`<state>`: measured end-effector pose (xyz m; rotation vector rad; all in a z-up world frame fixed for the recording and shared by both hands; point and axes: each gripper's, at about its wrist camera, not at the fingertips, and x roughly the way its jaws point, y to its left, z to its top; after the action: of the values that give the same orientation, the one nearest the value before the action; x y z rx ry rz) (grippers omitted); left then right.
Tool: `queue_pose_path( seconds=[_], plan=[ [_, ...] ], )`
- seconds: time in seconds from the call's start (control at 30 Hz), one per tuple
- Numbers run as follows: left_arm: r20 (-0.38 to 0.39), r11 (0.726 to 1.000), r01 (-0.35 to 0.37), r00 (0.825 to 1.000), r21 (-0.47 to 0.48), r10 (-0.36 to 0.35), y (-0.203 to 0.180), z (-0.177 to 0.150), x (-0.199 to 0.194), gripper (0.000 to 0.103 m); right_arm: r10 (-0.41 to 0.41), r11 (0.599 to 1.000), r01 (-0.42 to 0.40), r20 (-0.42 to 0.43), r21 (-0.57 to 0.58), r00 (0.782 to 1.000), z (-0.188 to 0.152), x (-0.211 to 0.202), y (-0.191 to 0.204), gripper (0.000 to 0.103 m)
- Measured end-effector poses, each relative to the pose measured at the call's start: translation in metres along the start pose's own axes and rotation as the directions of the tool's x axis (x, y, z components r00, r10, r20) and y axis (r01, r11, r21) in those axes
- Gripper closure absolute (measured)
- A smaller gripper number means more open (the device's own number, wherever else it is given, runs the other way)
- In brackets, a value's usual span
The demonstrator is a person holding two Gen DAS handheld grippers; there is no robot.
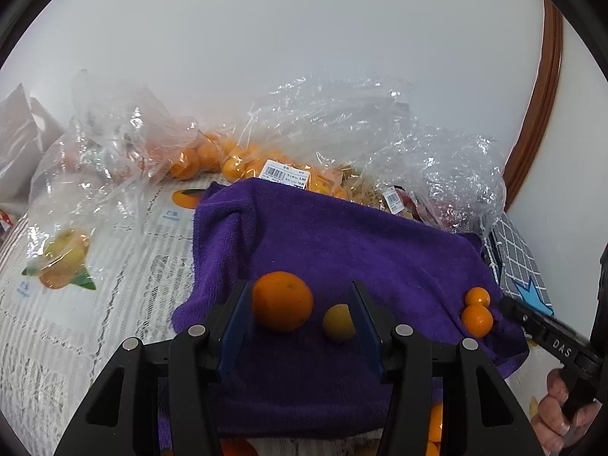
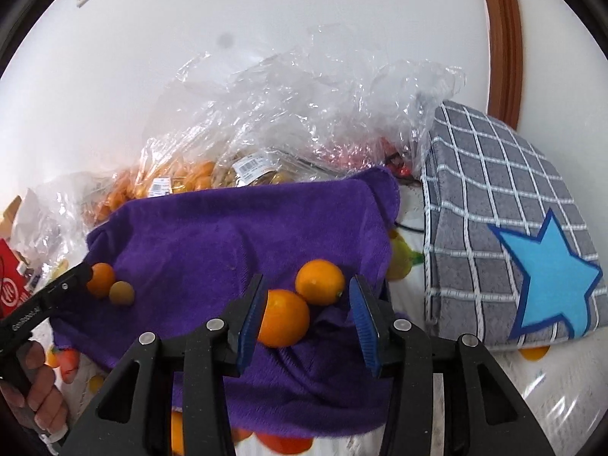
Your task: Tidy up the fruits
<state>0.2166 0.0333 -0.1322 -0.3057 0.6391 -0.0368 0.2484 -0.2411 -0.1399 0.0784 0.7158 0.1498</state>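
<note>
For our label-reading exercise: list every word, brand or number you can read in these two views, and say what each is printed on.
"DAS": right claw's black body.
"GenRobot.AI": left claw's black body; small, so uncertain.
Price stickers on the fruit bags: barcodes and digits too small to read.
Tablecloth captions: blurred.
Red box: white mark unreadable.

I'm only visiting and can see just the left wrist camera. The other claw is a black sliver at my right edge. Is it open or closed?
Observer: Open. The right wrist view shows the right claw with its fingers spread wide.
Visitor: Is it holding anything?
Observer: No. A small orange lies on the purple towel between the fingers, close to the left one, and it is not clamped.
Visitor: And the checked thing with a bit of blue beside it?
Observer: That is a grey checked cushion. The blue is a whole blue star on its side.
</note>
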Motion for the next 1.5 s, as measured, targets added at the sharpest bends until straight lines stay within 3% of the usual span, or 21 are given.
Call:
queue_pose_path(
  seconds=[0.23,0.47,0.87,1.03,1.2,1.27,1.5],
  plan=[
    [-0.001,0.999,0.024,1.0,-0.041,-0.024,0.006,-0.013,-0.021,0.053,0.053,0.997,-0.053,0.003,0.048,0.999,-0.026,-0.023,-0.004,0.058],
    [0.0,0.998,0.027,1.0,-0.061,-0.027,0.015,-0.026,-0.041,0.053,0.115,0.993,-0.115,0.004,0.02,0.993,-0.05,-0.042,0.005,0.058],
    [-0.003,0.999,0.032,0.999,-0.033,-0.032,0.013,-0.041,-0.061,0.053,0.241,0.967,-0.247,-0.1,-0.058,0.965,-0.093,-0.064,0.033,0.058],
    [-0.017,0.999,0.037,0.999,-0.034,-0.038,0.013,-0.044,-0.061,0.053,0.22,0.962,-0.238,-0.136,-0.133,0.966,-0.102,-0.063,0.051,0.063],
    [-0.032,0.999,0.045,0.998,-0.013,-0.046,0.009,-0.046,-0.06,0.053,0.181,0.96,-0.22,-0.216,-0.176,0.96,-0.104,-0.047,0.062,0.075],
    [-0.047,0.999,0.054,0.997,0.004,-0.054,0.006,-0.048,-0.059,0.053,0.176,0.956,-0.217,-0.209,-0.195,0.962,-0.103,-0.047,0.065,0.08],
    [-0.155,0.993,0.105,0.983,0.061,-0.094,-0.007,-0.056,-0.047,0.053,0.152,0.972,-0.177,-0.159,-0.152,0.975,-0.102,-0.056,0.04,0.08]
  ],
)
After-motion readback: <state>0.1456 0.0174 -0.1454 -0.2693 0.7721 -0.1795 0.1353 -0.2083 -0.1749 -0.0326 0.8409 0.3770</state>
